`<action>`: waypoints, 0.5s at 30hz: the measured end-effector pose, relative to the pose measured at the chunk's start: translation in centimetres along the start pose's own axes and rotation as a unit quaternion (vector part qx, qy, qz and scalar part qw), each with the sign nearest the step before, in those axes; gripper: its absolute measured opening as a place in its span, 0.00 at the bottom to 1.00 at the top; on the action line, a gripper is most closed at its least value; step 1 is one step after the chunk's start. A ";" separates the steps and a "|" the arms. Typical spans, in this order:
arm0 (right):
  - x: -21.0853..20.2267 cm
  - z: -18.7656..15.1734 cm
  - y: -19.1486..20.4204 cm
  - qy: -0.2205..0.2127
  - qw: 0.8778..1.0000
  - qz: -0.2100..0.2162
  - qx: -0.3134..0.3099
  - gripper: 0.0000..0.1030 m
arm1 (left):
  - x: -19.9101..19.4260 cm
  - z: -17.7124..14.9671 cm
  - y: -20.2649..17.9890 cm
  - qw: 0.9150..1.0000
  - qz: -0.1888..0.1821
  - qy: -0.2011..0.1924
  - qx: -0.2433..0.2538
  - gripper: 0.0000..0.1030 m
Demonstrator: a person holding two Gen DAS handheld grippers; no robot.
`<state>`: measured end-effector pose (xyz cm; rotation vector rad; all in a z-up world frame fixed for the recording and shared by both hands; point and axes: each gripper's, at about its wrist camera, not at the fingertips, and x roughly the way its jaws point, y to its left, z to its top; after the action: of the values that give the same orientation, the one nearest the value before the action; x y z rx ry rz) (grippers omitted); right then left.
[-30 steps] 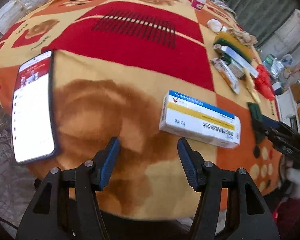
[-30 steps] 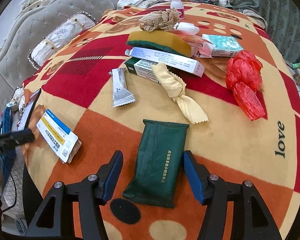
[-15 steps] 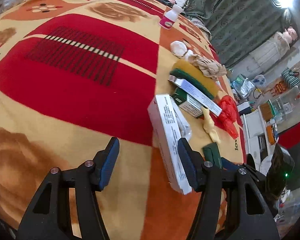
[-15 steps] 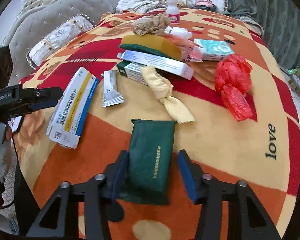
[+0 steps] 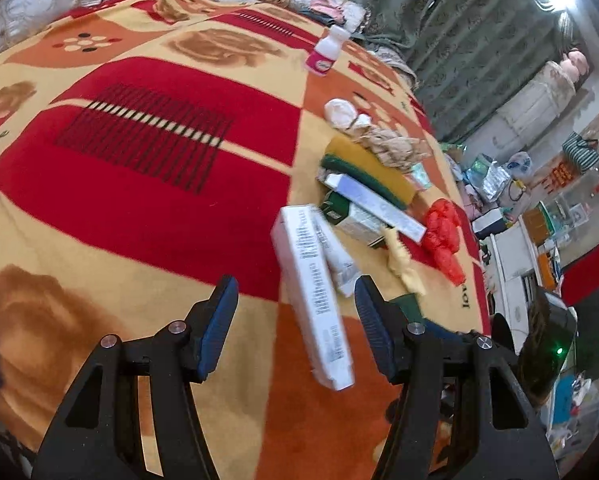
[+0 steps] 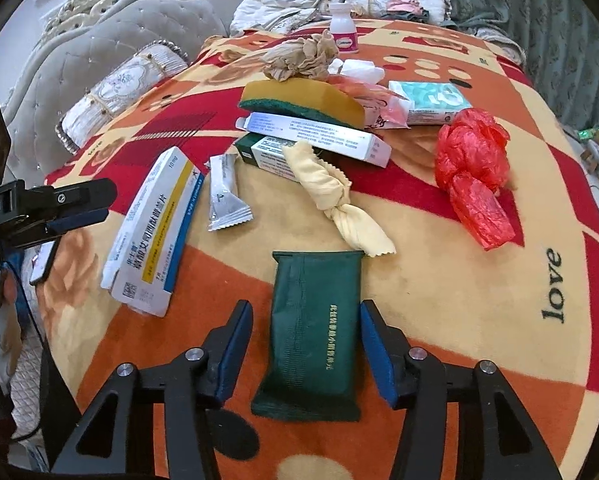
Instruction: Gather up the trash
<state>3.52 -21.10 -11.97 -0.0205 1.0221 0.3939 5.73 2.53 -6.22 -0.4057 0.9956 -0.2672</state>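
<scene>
Right wrist view: the right gripper (image 6: 305, 356) is seen at lower centre, straddling the flat dark green packet with gold lettering (image 6: 315, 332). The right pad meets the packet's edge; a gap is seen at the left pad. The jaws are opening, wider than half a second ago, when they were pinched closer to the packet. The packet lies flat on the red, orange and cream patterned blanket (image 6: 439, 280), unmoved.

The white carton with a yellow and blue stripe (image 6: 155, 228) is now found at centre left, just beside the silver foil sachet (image 6: 225, 196); 1 second ago it lay at the far left blanket edge.

Left wrist view: the left gripper (image 5: 295, 328) is held half open, nothing gripped. The white carton (image 5: 313, 296) now stands between the pads in frame, nearer the right pad, whether touching cannot be told; 1 second ago it lay flat beyond them. The crumpled red plastic bag (image 5: 443, 236) sits at centre right.
</scene>
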 end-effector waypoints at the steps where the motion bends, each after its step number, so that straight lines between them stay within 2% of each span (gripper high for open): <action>1: 0.0 0.0 0.1 0.000 1.000 0.003 -0.001 0.52 | 0.3 -0.1 -0.5 1.000 0.007 0.003 0.009 0.58; 5: 0.2 0.0 0.3 0.003 1.000 0.002 -0.005 0.53 | 2.8 -0.7 -0.9 0.996 0.070 0.041 0.049 0.58; 7: 0.1 0.0 0.2 0.006 1.000 0.005 -0.004 0.53 | 2.9 -1.1 0.0 0.994 0.085 0.048 0.044 0.58; 11: 0.0 0.0 0.0 0.009 1.000 0.009 -0.002 0.53 | 1.6 -1.0 2.1 0.996 0.084 0.035 0.015 0.58; 15: 0.4 0.1 0.2 0.005 1.000 -0.001 -0.008 0.53 | 1.8 -0.8 1.8 0.996 0.086 0.031 0.009 0.58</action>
<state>3.73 -20.74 -12.18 -0.0374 1.0291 0.4013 6.06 3.23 -8.76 -0.2939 1.0813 -0.1341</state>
